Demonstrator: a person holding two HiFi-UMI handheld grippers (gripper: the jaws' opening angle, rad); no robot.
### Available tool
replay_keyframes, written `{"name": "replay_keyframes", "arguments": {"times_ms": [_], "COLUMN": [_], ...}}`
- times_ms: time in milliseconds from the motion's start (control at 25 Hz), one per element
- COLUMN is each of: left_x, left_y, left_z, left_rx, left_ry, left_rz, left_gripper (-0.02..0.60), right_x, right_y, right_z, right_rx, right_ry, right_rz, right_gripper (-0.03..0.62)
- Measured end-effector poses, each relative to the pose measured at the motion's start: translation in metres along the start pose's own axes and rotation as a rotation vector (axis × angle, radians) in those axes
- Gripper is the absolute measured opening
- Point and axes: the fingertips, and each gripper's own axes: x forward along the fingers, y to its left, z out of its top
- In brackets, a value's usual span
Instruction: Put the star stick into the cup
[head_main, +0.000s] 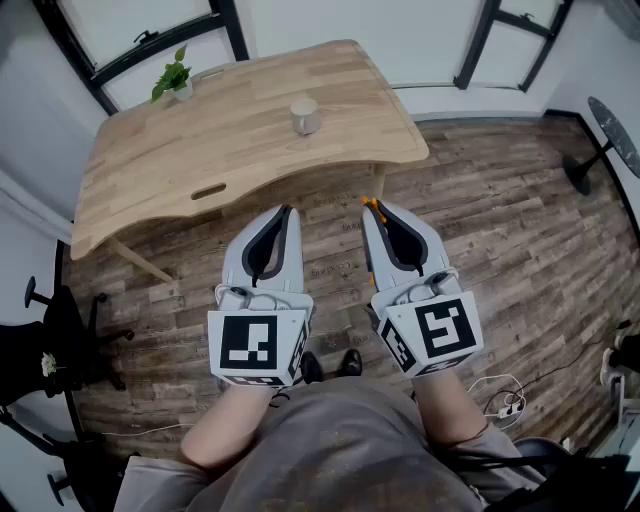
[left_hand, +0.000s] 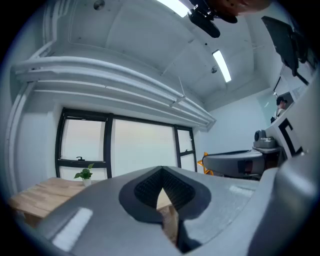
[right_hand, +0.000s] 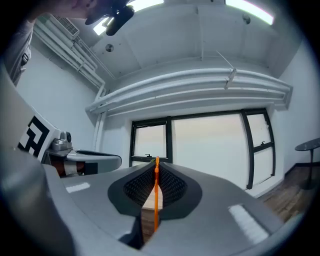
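Observation:
My right gripper (head_main: 372, 208) is shut on the orange star stick (right_hand: 156, 195), which runs up between its closed jaws; its orange tip (head_main: 370, 203) peeks out at the jaw end in the head view. The stick's star (left_hand: 204, 163) shows beside the right gripper in the left gripper view. My left gripper (head_main: 286, 212) is shut with nothing in it. Both are held side by side over the wood floor, short of the table. The pale cup (head_main: 305, 114) stands upright on the wooden table (head_main: 200, 140), well ahead of both grippers.
A small potted plant (head_main: 174, 76) sits at the table's far left corner. A fan stand (head_main: 600, 150) is on the floor at right, black chair legs (head_main: 60, 330) at left, and a cable (head_main: 505, 395) near my right arm.

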Motion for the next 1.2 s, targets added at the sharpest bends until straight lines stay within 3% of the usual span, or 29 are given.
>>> {"name": "replay_keyframes", "arguments": {"times_ms": [720, 1200], "left_x": [0.028, 0.083], "left_y": [-0.037, 0.001], "left_z": [-0.015, -0.038], "left_rx": [0.011, -0.017], "left_ry": [0.018, 0.030], "left_rz": [0.028, 0.018], "left_gripper": [0.000, 0.000], "right_x": [-0.007, 0.055], "right_y": [-0.045, -0.059], "right_z": [-0.006, -0.024], "right_rx": [0.039, 0.048], "right_ry": [-0.022, 0.015], "right_rz": [0.062, 0.066], "right_gripper": [0.044, 0.044]}}
